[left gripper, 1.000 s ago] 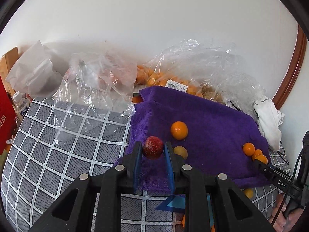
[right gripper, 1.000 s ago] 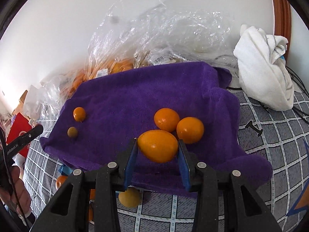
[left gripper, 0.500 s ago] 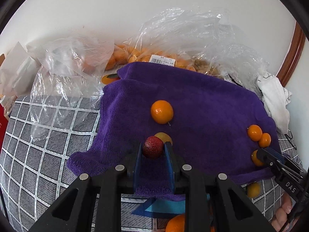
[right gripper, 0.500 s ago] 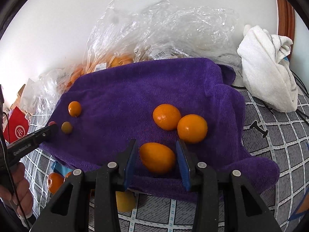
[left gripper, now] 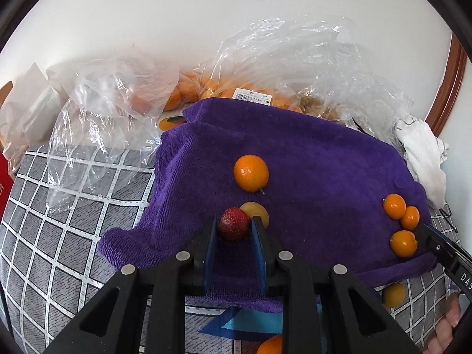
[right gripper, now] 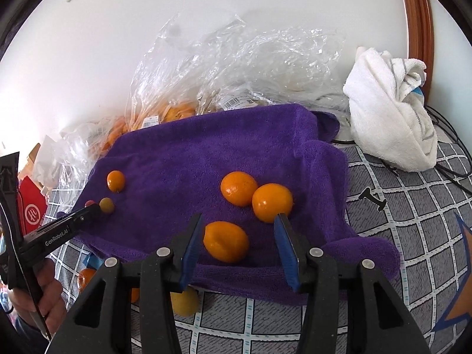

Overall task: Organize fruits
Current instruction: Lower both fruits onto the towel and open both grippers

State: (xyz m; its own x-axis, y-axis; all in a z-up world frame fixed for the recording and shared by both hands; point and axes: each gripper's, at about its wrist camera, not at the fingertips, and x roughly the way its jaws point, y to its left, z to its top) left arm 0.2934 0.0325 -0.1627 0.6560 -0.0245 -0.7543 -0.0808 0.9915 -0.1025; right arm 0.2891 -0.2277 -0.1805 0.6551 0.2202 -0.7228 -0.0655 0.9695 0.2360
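My left gripper (left gripper: 233, 226) is shut on a small red fruit (left gripper: 233, 224) just above the front left of the purple towel (left gripper: 309, 153). A yellow-brown fruit (left gripper: 258, 211) lies right behind it and an orange (left gripper: 251, 173) further back. My right gripper (right gripper: 239, 233) is open over the towel's (right gripper: 191, 153) front edge, its jaws either side of an orange (right gripper: 226, 245) lying on the towel. Two more oranges (right gripper: 239, 188) (right gripper: 272, 202) lie just behind. The left gripper also shows in the right wrist view (right gripper: 88, 209).
Clear plastic bags (left gripper: 265, 67) holding oranges lie behind the towel against the wall. A white cloth (right gripper: 389, 118) sits at the right. A yellow fruit (right gripper: 184, 302) and an orange (right gripper: 85, 277) lie on the checked surface (right gripper: 413, 221) under the towel's front edge. A red box (right gripper: 31, 206) stands at the left.
My right gripper has opened and let go of the orange, which now lies on the towel. My left gripper moved forward over the towel, still holding the red fruit.
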